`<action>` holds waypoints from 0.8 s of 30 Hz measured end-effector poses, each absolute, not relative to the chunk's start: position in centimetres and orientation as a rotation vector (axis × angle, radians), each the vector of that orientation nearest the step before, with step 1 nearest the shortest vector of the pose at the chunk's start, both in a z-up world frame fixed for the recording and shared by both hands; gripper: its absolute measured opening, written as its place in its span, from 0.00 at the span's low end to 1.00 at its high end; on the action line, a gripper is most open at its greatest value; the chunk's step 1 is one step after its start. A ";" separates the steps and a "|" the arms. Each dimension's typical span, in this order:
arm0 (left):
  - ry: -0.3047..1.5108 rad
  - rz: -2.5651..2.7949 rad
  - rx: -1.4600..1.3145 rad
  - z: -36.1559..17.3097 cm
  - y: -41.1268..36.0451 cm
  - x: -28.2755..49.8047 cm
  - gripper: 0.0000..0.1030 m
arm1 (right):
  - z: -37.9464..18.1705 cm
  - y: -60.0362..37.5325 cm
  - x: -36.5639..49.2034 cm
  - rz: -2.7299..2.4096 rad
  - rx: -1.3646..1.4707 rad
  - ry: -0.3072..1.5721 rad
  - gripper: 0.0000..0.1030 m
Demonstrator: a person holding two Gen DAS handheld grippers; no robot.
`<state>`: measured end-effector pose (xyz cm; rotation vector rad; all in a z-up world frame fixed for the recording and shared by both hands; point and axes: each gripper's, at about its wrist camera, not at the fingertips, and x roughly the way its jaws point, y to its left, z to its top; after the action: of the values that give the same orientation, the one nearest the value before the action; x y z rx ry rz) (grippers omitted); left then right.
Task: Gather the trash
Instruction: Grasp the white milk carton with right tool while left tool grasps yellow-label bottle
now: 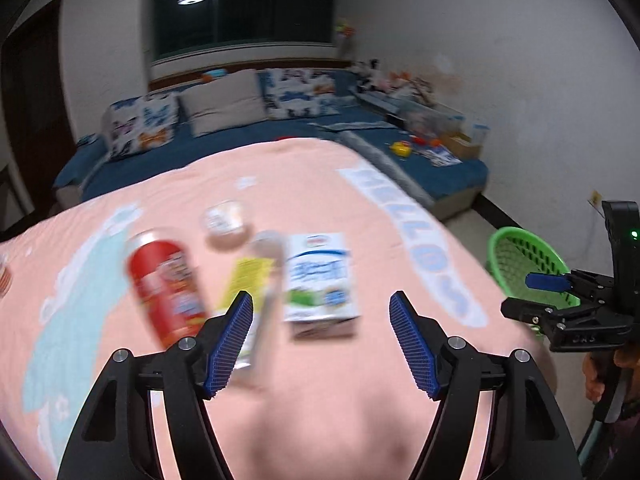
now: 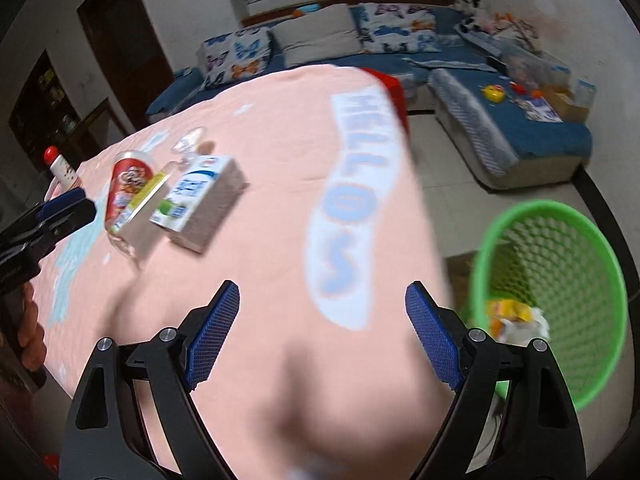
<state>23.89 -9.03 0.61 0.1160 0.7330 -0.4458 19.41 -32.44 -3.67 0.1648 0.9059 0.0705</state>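
Note:
On the pink tablecloth (image 1: 320, 400) lie a red can (image 1: 168, 288), a clear bottle with a yellow label (image 1: 250, 292), a white milk carton (image 1: 318, 276) and a small clear cup (image 1: 226, 222). My left gripper (image 1: 322, 344) is open and empty just in front of the carton and bottle. The same can (image 2: 128, 188), bottle (image 2: 146, 200) and carton (image 2: 200, 200) show in the right wrist view. My right gripper (image 2: 322, 332) is open and empty over the table's near right edge, beside the green mesh basket (image 2: 560, 264), which holds yellow and white wrappers (image 2: 516, 316).
The green basket (image 1: 520, 260) stands off the table's right edge. A blue sofa (image 1: 256, 136) with pillows runs along the far wall and right side. A red-capped bottle (image 2: 60, 168) stands at the table's far left. A red stool (image 2: 394, 84) is behind the table.

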 end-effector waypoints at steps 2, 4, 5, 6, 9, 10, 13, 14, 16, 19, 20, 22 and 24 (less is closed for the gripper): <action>0.732 -0.415 0.104 0.6 -7.0 24.2 0.66 | -3.7 -30.7 20.7 0.090 0.174 0.917 0.82; 0.733 -0.390 0.094 0.5 -4.8 24.1 0.67 | -3.9 -28.9 22.0 0.098 0.170 0.928 0.82; 0.733 -0.380 0.089 0.5 -4.1 24.0 0.68 | -3.9 -28.0 22.6 0.099 0.164 0.931 0.82; 0.732 -0.369 0.079 0.5 -3.0 24.1 0.68 | -3.9 -26.9 23.5 0.098 0.158 0.937 0.82; 0.731 -0.345 0.056 0.3 -0.5 24.1 0.68 | -4.1 -24.9 25.5 0.098 0.173 0.959 0.82; 0.729 -0.335 0.047 0.2 0.3 24.1 0.68 | -4.1 -24.5 26.1 0.098 0.176 0.965 0.82; 0.733 -0.319 0.022 -0.1 2.6 24.2 0.69 | -4.2 -22.8 28.3 0.079 0.192 0.991 0.82; 0.734 -0.317 0.016 -0.3 3.1 24.3 0.69 | -4.3 -22.3 29.0 0.081 0.208 1.006 0.82; 0.734 -0.310 0.011 -0.4 3.9 24.5 0.69 | -4.4 -21.7 30.1 0.071 0.229 1.022 0.82; 0.734 -0.304 -0.007 -0.8 5.0 24.7 0.69 | -4.6 -21.3 31.5 0.055 0.261 1.045 0.82; 0.735 -0.305 -0.017 -0.9 5.4 24.7 0.69 | -4.7 -21.1 32.0 0.049 0.269 1.054 0.82; 0.734 -0.305 -0.027 -1.0 5.9 24.7 0.69 | -5.0 -20.7 32.7 0.035 0.282 1.073 0.82; 0.732 -0.311 -0.036 -1.0 6.5 24.8 0.69 | -5.2 -20.2 33.4 0.012 0.276 1.085 0.82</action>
<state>24.83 6.54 -1.02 -0.0361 0.7319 -0.3110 33.41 -20.15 -5.24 0.2758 1.0853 0.0125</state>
